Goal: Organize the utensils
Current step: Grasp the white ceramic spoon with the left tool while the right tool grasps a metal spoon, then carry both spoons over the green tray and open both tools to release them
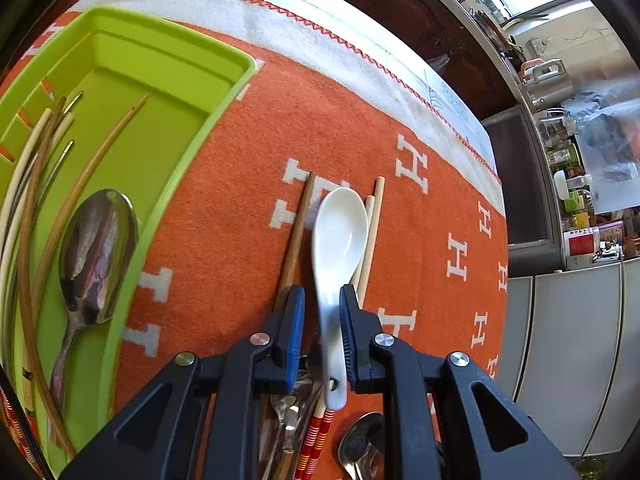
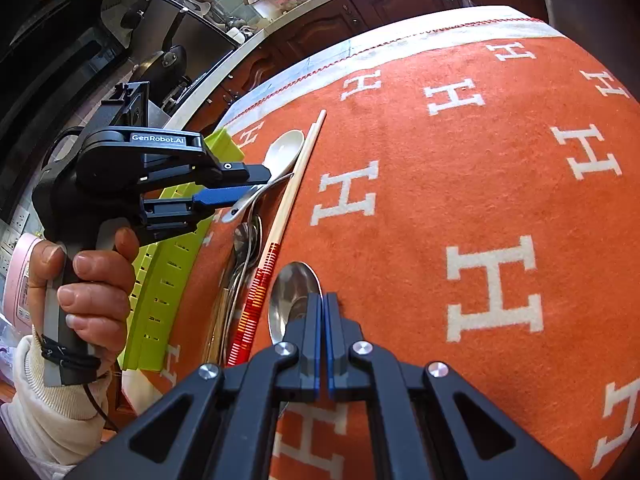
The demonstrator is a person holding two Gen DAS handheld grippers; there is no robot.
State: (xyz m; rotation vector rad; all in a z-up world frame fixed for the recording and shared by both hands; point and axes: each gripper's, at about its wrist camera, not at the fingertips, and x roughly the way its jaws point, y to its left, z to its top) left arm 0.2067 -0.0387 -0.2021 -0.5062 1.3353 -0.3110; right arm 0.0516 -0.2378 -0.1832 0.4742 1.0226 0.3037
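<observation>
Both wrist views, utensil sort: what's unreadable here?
- Left wrist: white spoon handle is blurred between the left gripper pads; contact on the near pad is unclear.
- Left wrist: pile under the gripper body, count hidden.
- Right wrist: metal spoon handle is hidden behind the shut right gripper.
- Right wrist: green tray interior is out of sight.

Right tool (image 2: 323, 300) closed over a metal spoon (image 2: 289, 292) (on orange cloth (image 2: 420, 208)).

Surface w/ orange H-print cloth (image 1: 248, 128) is carrying green utensil tray (image 1: 188, 148) at left, loose wooden chopsticks (image 1: 296, 232), metal spoon (image 2: 294, 300), red-banded chopsticks (image 2: 280, 224) lying beside it.
</observation>
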